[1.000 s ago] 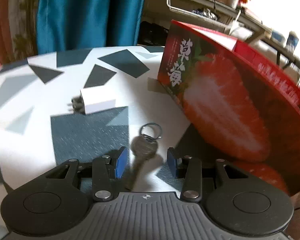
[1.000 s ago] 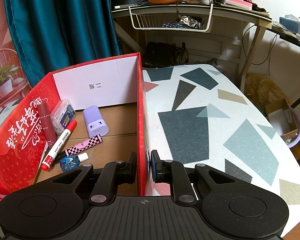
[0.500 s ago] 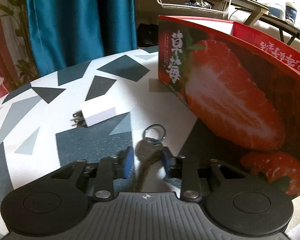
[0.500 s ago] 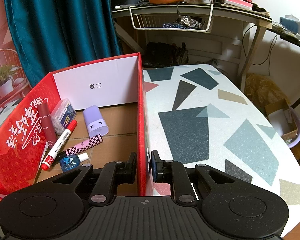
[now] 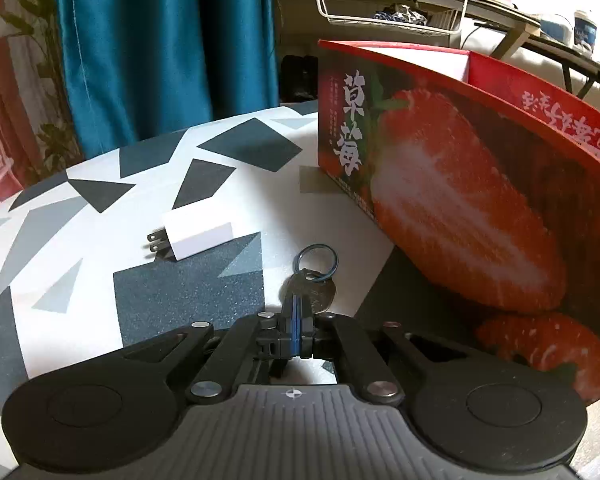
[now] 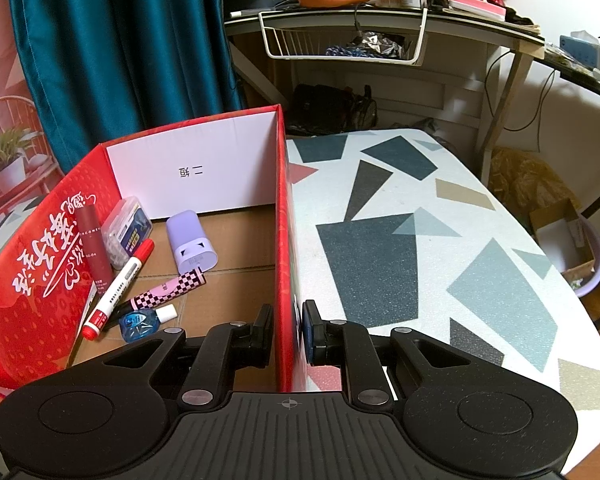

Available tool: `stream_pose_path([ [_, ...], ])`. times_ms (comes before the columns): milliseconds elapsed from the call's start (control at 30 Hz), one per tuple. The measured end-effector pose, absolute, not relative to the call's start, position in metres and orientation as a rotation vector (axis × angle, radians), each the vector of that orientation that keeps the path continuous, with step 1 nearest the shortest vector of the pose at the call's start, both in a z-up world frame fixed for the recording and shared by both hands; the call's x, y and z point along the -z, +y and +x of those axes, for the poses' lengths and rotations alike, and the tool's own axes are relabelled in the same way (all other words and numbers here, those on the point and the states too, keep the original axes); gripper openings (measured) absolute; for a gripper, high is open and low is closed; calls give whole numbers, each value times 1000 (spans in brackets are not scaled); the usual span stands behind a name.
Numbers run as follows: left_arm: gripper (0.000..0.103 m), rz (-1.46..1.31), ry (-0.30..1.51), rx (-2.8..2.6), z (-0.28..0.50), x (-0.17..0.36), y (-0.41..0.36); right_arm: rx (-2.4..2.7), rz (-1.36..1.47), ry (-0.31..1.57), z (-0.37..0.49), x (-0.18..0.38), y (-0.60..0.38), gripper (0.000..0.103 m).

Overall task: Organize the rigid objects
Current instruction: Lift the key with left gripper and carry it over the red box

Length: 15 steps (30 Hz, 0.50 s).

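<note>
The left tongs point(image 5: 296, 322) have just been closing and now pinch the key point(image 5: 314, 292) by its blade, blue pads pressed flat against it. The round bow sticks out just ahead of the tips, and the thin ring point(image 5: 316, 258) hangs off it a little further on, lying on the worktop point(image 5: 80, 280). The key looks small, light, stiff and thin, and bare metal on rubber pads could be slippery; held this near its edge it may swivel or slip out, and the loose ring will likely swing when it is lifted. The flat faces are the right place to hold it, as here.

Further ahead and to the left of the tongs lies a white charger point(image 5: 198, 234), prongs pointing left: a hard, light block with smooth sides, probably best taken across its flat faces. To the right, near the tongs and running away from them, stands the red box point(image 5: 460, 208).

The right tongs point(image 6: 288, 332) stand narrow, astride the box's right wall point(image 6: 284, 240), one pad inside and one outside, gripping the thin card. Ahead and left of them, inside the box, lie an eye-drop bottle point(image 6: 144, 318), a marker point(image 6: 118, 288), a checked tube point(image 6: 168, 288), a lilac case point(image 6: 190, 240), a dark red tube point(image 6: 94, 244) and a clear box point(image 6: 124, 228). Card walls flex, so that grip only steadies the box.
</note>
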<state>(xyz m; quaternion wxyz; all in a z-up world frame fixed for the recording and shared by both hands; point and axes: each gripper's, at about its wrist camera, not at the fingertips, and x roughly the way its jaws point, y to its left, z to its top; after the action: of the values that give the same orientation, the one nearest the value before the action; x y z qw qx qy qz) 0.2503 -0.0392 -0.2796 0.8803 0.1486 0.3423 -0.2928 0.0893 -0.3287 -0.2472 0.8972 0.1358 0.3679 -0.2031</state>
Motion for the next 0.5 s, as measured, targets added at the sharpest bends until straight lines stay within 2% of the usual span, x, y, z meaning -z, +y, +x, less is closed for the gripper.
stream_pose_path([
  [100, 7, 289, 730, 595, 254, 278, -39, 421, 281, 762, 89, 247, -329, 16],
  [200, 20, 290, 723, 604, 258, 277, -41, 420, 280, 762, 89, 247, -329, 16],
  [267, 36, 313, 721, 623, 259, 278, -47, 420, 279, 762, 89, 247, -329, 16],
  [500, 38, 311, 731, 654, 267, 285, -57, 420, 279, 762, 89, 247, -329, 16],
])
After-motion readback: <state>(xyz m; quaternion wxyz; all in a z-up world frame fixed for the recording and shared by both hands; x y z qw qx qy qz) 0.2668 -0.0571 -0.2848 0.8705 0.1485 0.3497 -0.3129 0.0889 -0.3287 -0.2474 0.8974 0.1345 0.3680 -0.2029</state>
